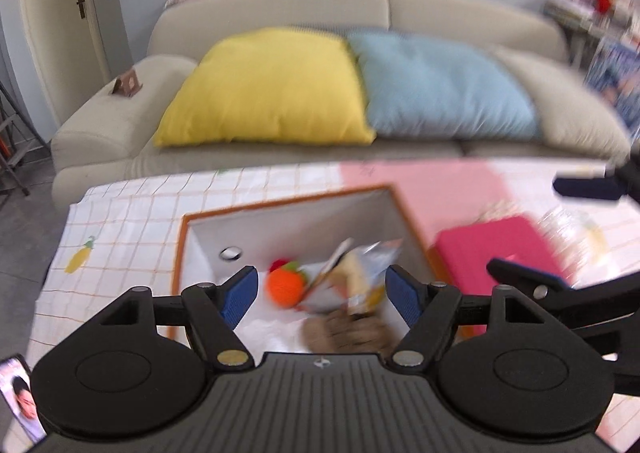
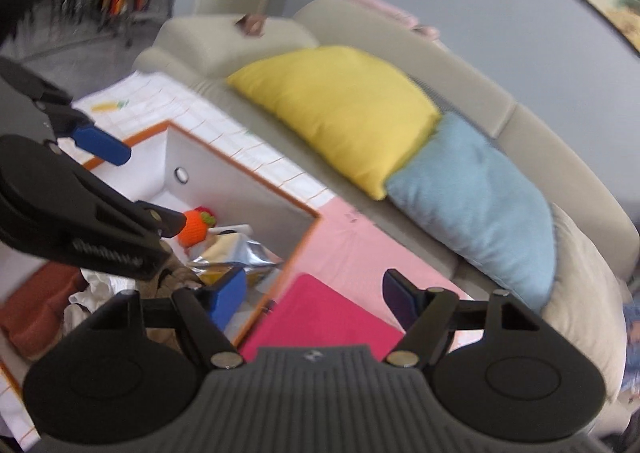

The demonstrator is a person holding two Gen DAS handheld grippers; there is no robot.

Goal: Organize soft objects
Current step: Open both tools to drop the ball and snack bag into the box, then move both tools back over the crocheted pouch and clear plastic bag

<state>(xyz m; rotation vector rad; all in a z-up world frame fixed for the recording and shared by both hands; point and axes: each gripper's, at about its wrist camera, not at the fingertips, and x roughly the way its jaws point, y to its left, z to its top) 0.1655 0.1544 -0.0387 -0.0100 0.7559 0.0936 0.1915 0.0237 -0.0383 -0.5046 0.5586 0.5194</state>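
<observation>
A white box with an orange rim (image 1: 288, 201) (image 2: 308, 213) stands on the checked tablecloth. Inside lie an orange knitted fruit (image 1: 285, 289) (image 2: 192, 229), a silver snack bag (image 1: 364, 273) (image 2: 236, 253), a brown fuzzy piece (image 1: 348, 333) and white cloth (image 1: 268, 333). My left gripper (image 1: 322, 289) (image 2: 150, 187) hangs open above the box, nothing between its blue pads. My right gripper (image 2: 314, 293) (image 1: 532, 227) is open too, empty, over a flat bright pink item (image 2: 320, 317) (image 1: 496, 249) lying right of the box.
A beige sofa (image 1: 440, 9) behind the table carries a yellow pillow (image 1: 272, 89) and a light blue pillow (image 1: 440, 89). A rust-brown cloth (image 2: 36, 313) lies in the box's near end. A phone (image 1: 18, 397) sits at the table's near left. Clear plastic wrap (image 1: 572, 229) lies far right.
</observation>
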